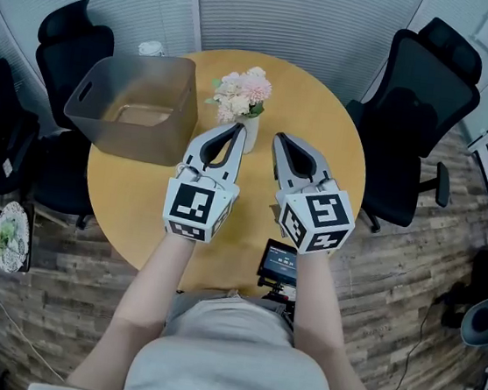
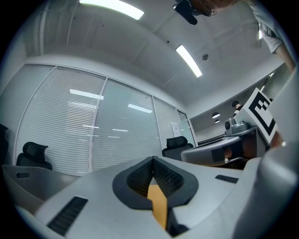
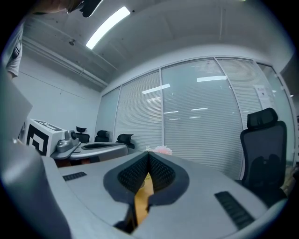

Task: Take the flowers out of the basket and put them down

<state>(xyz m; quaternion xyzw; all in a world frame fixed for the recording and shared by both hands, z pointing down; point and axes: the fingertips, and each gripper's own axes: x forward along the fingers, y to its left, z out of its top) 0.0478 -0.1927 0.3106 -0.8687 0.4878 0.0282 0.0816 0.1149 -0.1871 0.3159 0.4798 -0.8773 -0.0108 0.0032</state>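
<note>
A bunch of pale pink and cream flowers [image 1: 242, 98] stands upright in a small white vase on the round wooden table [image 1: 339, 135], just right of the grey plastic basket [image 1: 136, 104]. The basket holds no flowers. My left gripper [image 1: 238, 129] is shut and empty, its tips right beside the vase. My right gripper [image 1: 278, 137] is shut and empty too, a little to the right of the vase. Over the right gripper's jaws, the flower tops [image 3: 161, 150] just peek up in the right gripper view. The left gripper view shows only its closed jaws [image 2: 153, 161] and the room.
Black office chairs stand behind the table at the left [image 1: 69, 36] and right [image 1: 420, 88]. A small device with a lit screen [image 1: 279, 265] sits near the table's front edge. A glass wall with blinds runs behind.
</note>
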